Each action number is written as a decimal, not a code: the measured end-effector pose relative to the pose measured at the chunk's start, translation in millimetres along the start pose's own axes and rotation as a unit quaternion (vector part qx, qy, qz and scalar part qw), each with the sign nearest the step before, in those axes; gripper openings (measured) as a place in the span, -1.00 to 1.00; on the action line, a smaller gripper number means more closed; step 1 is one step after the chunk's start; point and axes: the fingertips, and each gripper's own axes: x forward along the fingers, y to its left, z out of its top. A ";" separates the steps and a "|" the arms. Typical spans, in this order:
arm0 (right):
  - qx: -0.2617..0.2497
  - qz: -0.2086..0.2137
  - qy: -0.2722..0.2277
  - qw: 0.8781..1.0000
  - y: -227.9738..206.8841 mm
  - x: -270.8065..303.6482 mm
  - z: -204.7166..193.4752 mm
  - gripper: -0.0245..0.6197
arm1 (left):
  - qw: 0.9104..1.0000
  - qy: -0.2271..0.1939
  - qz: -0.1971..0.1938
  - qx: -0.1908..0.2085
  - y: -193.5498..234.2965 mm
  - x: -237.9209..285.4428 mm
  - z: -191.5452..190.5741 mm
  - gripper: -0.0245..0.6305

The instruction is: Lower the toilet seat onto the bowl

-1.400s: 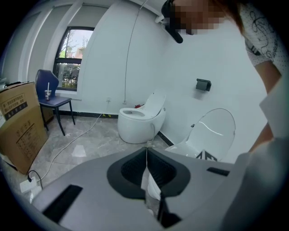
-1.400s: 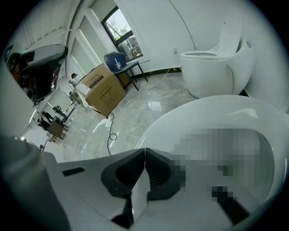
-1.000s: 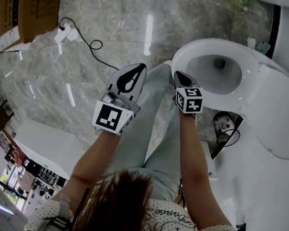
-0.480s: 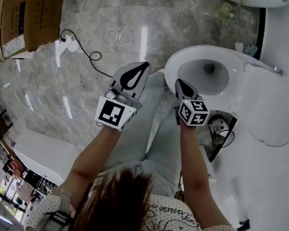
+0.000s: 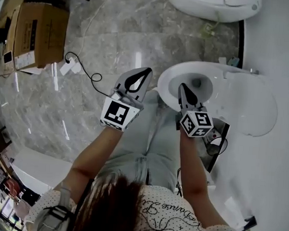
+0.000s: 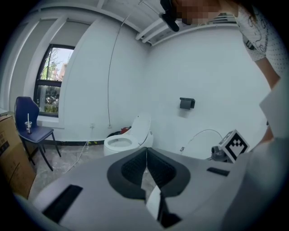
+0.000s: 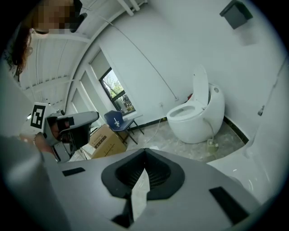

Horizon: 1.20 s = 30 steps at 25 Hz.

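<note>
Forearms [image 5: 96, 152] reach forward side by side. The left gripper [image 5: 147, 71] hangs over the marble floor [image 5: 85, 113] just left of the bowl [image 5: 165, 87], and the right gripper [image 5: 182, 86] is above the bowl's near rim. Both pairs of jaws are pressed together, holding nothing. The toilet seat [image 5: 251, 107] stands raised behind the bowl, at the floor's right edge against the white wall [image 5: 279, 161].

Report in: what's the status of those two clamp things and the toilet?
Left gripper and right gripper shut, empty. Toilet seat raised, off the bowl. Nothing lying on its rim.
</note>
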 end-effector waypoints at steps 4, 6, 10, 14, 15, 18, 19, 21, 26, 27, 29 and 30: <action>-0.020 -0.003 -0.040 0.999 11.3 -22.2 50.2 -0.89 | 1.000 -0.016 -0.003 0.006 -8.4 -0.2 34.0 -0.91; -0.032 -0.004 -0.059 0.998 17.0 -33.6 73.7 -0.89 | 0.999 -0.034 -0.013 0.013 -16.1 -1.5 55.8 -0.91; -0.054 -0.003 -0.093 0.994 29.1 -54.0 112.4 -0.89 | 0.997 -0.058 -0.032 0.029 -33.1 -6.6 92.4 -0.91; -0.067 -0.005 -0.123 0.990 38.4 -74.1 144.0 -0.89 | 0.996 -0.072 -0.039 0.043 -47.0 -11.4 119.7 -0.91; -0.068 -0.005 -0.131 0.989 41.3 -79.1 151.6 -0.89 | 0.995 -0.075 -0.041 0.045 -49.5 -12.2 126.2 -0.91; -0.076 -0.009 -0.151 0.986 51.3 -95.5 174.2 -0.89 | 0.994 -0.085 -0.045 0.047 -56.5 -13.4 145.4 -0.91; -0.082 -0.011 -0.157 0.984 54.7 -101.8 181.6 -0.89 | 0.994 -0.089 -0.047 0.049 -59.4 -13.9 152.3 -0.91; -0.094 -0.016 -0.167 0.981 60.4 -115.7 196.1 -0.89 | 0.992 -0.098 -0.055 0.057 -66.0 -15.5 166.8 -0.91; -0.104 -0.020 -0.192 0.976 70.0 -153.2 228.8 -0.89 | 0.988 -0.114 -0.081 0.072 -84.1 -22.7 200.0 -0.91; -0.108 -0.021 -0.198 0.974 72.6 -161.1 234.2 -0.89 | 0.987 -0.115 -0.086 0.074 -88.0 -24.6 204.8 -0.91; -0.117 -0.025 -0.210 0.970 78.1 -175.6 244.0 -0.89 | 0.985 -0.123 -0.096 0.076 -95.7 -28.7 217.5 -0.91; -0.122 -0.028 -0.216 0.968 80.6 -182.0 248.4 -0.89 | 0.984 -0.126 -0.101 0.075 -99.1 -30.3 222.9 -0.91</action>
